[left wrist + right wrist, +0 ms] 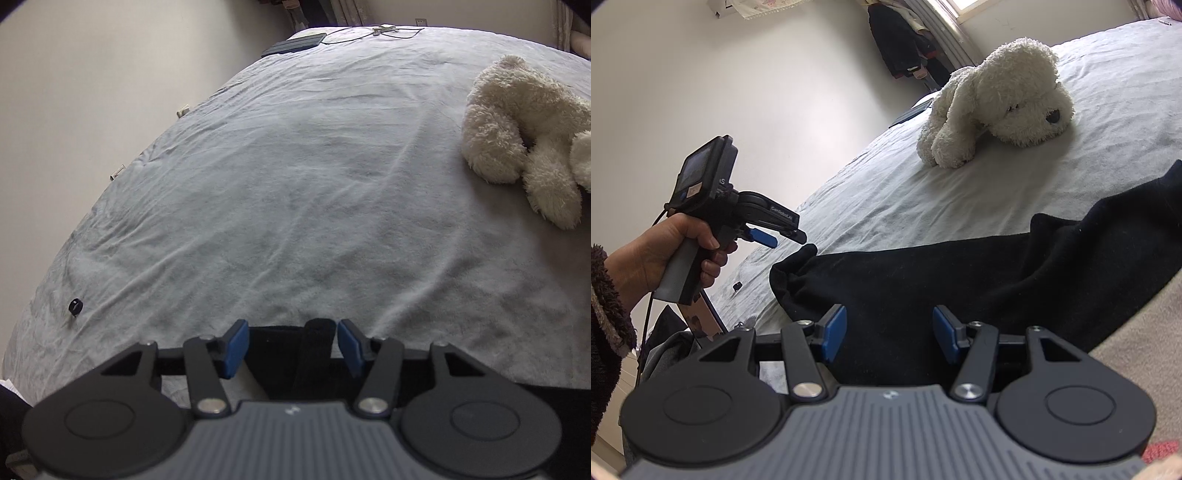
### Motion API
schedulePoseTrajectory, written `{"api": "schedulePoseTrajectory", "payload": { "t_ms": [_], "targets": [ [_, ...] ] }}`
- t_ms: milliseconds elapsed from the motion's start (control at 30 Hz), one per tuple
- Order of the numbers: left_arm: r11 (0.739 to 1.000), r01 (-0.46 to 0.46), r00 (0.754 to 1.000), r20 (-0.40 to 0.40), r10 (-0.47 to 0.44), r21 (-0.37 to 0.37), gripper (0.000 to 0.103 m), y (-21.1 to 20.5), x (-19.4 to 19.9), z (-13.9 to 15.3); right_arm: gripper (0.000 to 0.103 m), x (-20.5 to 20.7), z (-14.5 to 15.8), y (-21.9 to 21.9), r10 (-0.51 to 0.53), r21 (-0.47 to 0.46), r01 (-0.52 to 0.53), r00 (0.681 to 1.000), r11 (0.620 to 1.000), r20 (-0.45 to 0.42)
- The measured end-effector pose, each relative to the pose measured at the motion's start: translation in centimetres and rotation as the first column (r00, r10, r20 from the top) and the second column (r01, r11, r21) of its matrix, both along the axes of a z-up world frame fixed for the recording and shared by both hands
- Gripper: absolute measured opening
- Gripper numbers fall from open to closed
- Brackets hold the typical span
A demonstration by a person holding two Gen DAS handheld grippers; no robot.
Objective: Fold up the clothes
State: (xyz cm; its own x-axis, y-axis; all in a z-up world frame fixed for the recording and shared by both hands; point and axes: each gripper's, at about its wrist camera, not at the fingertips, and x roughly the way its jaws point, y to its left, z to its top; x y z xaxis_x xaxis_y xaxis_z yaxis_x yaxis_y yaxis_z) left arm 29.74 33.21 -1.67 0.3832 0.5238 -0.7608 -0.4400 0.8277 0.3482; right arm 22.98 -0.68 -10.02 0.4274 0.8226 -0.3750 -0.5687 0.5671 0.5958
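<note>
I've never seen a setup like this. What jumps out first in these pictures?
Probably the fluffy white toy dog lying on the pale grey bedsheet, far from the work. Nearer, a black garment sprawls across the sheet. At the left, a hand holds the left gripper just above the garment's corner.

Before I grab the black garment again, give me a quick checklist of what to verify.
1. Left gripper open: ok, its blue fingers stand apart with nothing pinched.
2. Right gripper open: ok, nothing between its fingers.
3. Black knit garment lying on the pale grey bedsheet: ok, but rumpled, not flat.
4. Garment corner within the left gripper's path: ok, a raised corner sits just below it in the right wrist view.
5. Fluffy white plush dog clear of the garment: ok, apart from it.
6. Small black object on the sheet: cannot tell what it is.
</note>
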Motion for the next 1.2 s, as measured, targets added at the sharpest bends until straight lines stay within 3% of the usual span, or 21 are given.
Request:
{"api": "schedulePoseTrajectory", "payload": {
  "t_ms": [100,133,167,200,467,633,767,800,833,867,1033,1200],
  "targets": [
    [1.000,-0.006,1.000,-0.013,0.006,-0.004,0.053,-0.1,1.0,-1.5,0.056,0.0,0.0,0.0,0.000,0.001,0.000,1.000,1.000,-0.001],
    [1.000,-0.004,1.000,-0.015,0.004,0.001,0.043,-0.1,1.2,-2.0,0.056,0.0,0.0,0.0,0.000,0.001,0.000,1.000,1.000,-0.001],
    [1.000,-0.002,1.000,-0.015,0.002,0.008,0.014,-0.1,1.2,-2.2,0.056,0.0,0.0,0.0,0.000,0.002,0.000,1.000,1.000,-0.002],
    [1.000,-0.002,1.000,-0.016,0.002,0.017,0.008,0.0,1.1,-2.4,0.056,0.0,0.0,0.0,-0.001,0.002,0.001,1.000,1.000,-0.002],
    [0.990,-0.035,0.998,-0.049,0.042,0.136,0.008,1.2,-0.8,-0.6,0.056,-0.1,0.0,0.0,-0.001,0.001,0.001,1.000,1.000,-0.001],
    [0.969,-0.059,0.973,-0.205,0.110,0.240,0.009,2.6,-1.7,-0.8,0.056,-0.1,-0.1,0.0,-0.002,0.002,0.002,1.000,1.000,-0.002],
    [0.948,-0.059,0.936,-0.313,0.161,0.312,0.017,3.3,-2.0,-1.4,0.056,0.0,-0.1,0.0,-0.002,0.003,0.002,1.000,1.000,-0.003],
    [0.945,-0.051,0.932,-0.324,0.162,0.324,0.021,3.3,-2.0,-1.5,0.056,0.0,-0.1,0.0,-0.002,0.003,0.002,1.000,1.000,-0.003],
    [0.944,-0.043,0.933,-0.325,0.155,0.327,0.034,3.2,-2.0,-1.4,0.056,0.0,-0.1,0.0,-0.003,0.004,0.003,1.000,1.000,-0.003],
    [0.945,-0.036,0.936,-0.320,0.146,0.324,0.043,3.0,-2.0,-1.3,0.056,0.0,-0.1,0.0,-0.003,0.004,0.003,1.000,1.000,-0.004],
    [0.974,-0.019,0.975,-0.210,0.067,0.225,0.044,1.2,-1.8,0.0,0.056,0.0,-0.1,-0.1,-0.003,0.002,0.003,1.000,1.000,-0.002],
    [0.999,0.009,1.000,0.004,-0.010,0.045,0.048,-2.6,-2.9,0.8,0.056,0.0,-0.1,-0.1,-0.004,0.000,0.004,1.000,1.000,-0.001]
  ]
}}
